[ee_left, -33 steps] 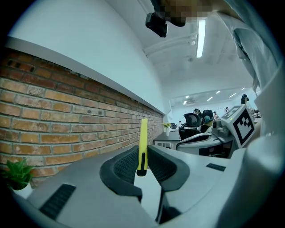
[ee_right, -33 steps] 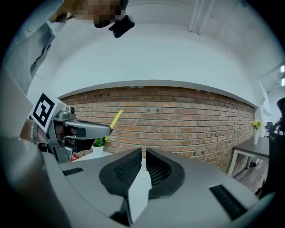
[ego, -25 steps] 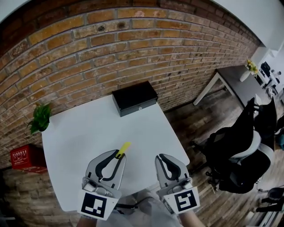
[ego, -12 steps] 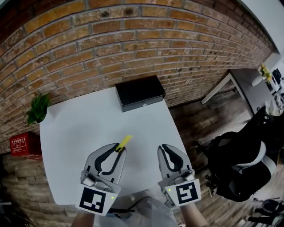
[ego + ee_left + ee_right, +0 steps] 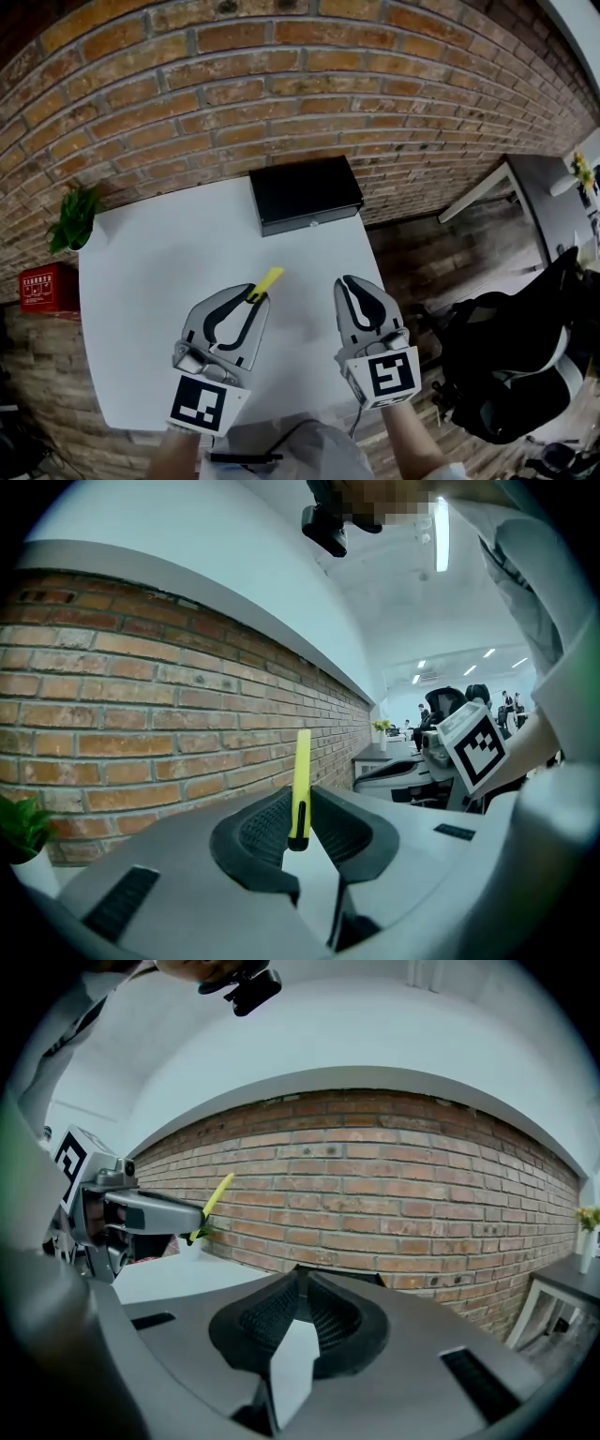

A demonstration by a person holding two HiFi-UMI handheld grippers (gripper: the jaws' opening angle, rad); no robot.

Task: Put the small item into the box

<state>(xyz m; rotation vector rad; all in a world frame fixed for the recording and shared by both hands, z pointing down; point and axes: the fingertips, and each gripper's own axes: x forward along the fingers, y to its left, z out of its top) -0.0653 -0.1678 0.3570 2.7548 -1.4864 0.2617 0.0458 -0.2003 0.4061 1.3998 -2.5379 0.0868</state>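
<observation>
Standing at the far left corner of the white table (image 5: 150, 272) is a green potted plant (image 5: 73, 217). Nearer, the left gripper (image 5: 253, 298) hovers over the table, jaws clamped on a thin yellow item (image 5: 266, 281) that juts forward. A closed black box (image 5: 305, 192) sits at the far edge by the brick wall (image 5: 281, 75). The right gripper (image 5: 349, 284), jaws together and empty, hangs beside the left.
</observation>
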